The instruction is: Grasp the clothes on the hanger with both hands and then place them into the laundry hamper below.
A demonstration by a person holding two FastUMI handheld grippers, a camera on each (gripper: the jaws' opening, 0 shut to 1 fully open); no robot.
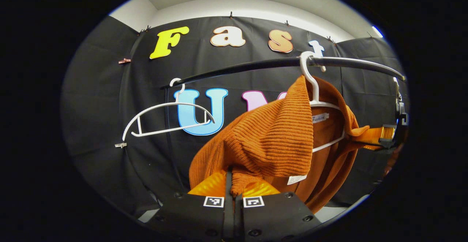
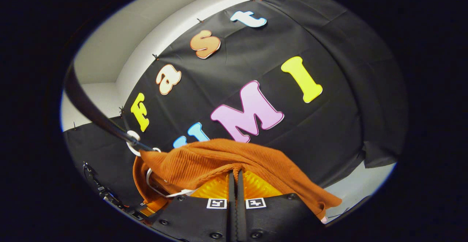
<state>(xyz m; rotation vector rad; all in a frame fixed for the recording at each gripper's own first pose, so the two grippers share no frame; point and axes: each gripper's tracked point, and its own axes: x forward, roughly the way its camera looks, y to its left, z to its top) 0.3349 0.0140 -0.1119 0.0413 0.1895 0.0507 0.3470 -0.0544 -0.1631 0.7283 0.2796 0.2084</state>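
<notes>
A: Big picture first: the black cloth wall (image 1: 109,99) runs across the back, pale ceiling above it, and the dark horizontal rail (image 1: 256,65) spans from nine o'clock to three in the left gripper view.

B: And hanging off that rail, the rust-orange ribbed knit sweater (image 1: 278,139), partly on its white plastic hanger (image 1: 313,95) at about one o'clock, with one shoulder already pulled down toward six.

A: Left gripper (image 1: 234,189) is pinched tight on a fold of that knit at six o'clock, fingers nearly together with fabric between them.

B: Same on the other side: right gripper (image 2: 236,178) is clamped narrow on the sweater's edge, rail (image 2: 91,110) sweeping up toward ten o'clock.

A: Risk from here?

B: I'd say the neckline. It looks hooked over the hanger, so a straight downward pull could drag the hanger off the rail, or stretch the knit. Thin pinches could slip too.

A: There's a second, empty white hanger (image 1: 168,119) at nine o'clock that might get bumped.

B: The hamper below isn't visible, so the drop can't be judged. A strip of pale floor (image 2: 365,183) sits at four o'clock.
</notes>
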